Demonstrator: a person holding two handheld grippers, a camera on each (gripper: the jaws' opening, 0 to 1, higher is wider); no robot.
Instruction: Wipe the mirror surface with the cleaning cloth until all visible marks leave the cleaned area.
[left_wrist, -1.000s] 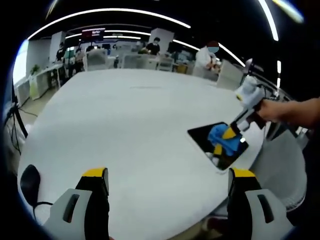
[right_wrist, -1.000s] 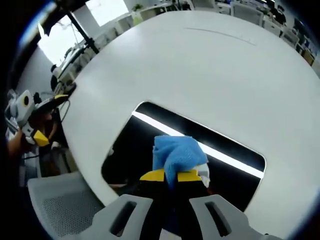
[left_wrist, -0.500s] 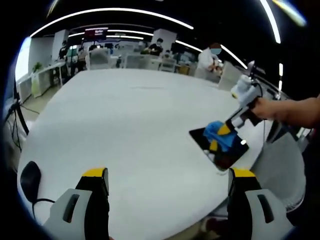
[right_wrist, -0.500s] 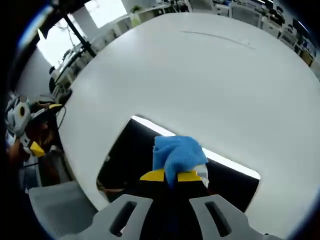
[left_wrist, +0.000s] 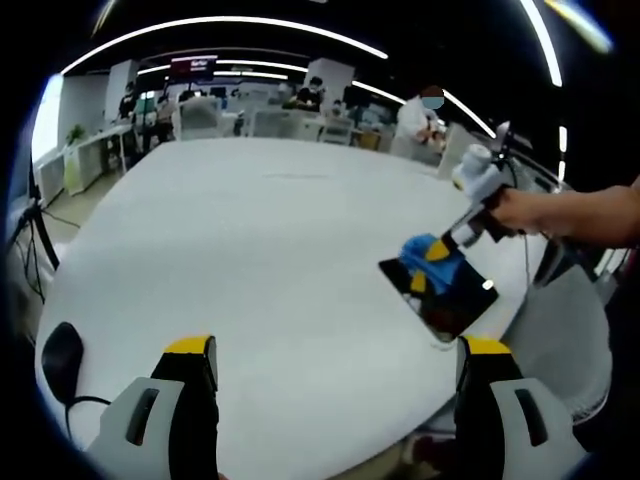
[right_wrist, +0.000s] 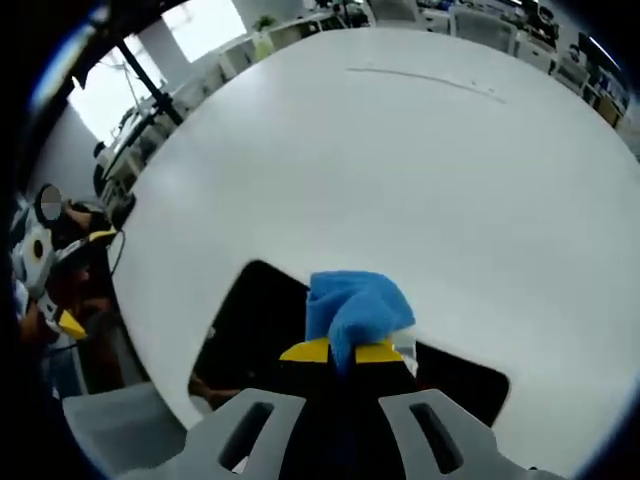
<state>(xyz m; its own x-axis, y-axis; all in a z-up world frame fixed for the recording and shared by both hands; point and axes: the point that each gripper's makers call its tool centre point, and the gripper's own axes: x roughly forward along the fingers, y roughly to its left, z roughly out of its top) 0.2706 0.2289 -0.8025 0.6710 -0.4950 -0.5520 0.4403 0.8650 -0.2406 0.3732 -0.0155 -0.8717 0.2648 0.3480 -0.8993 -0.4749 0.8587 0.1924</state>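
Spreading across both views was the large round white table, and near its edge lay the dark rectangular mirror, flat on the tabletop. The right gripper was clamped on the bunched blue cleaning cloth, pressing it onto the far edge of the mirror; in the left gripper view the cloth sat on the mirror's corner. The left gripper hovered spread wide, holding nothing, well apart from the mirror. Judging by looks, the cloth was soft and light, best pinched at its gathered fold; the mirror was stiff, slick and fragile, liable to slide under pressure.
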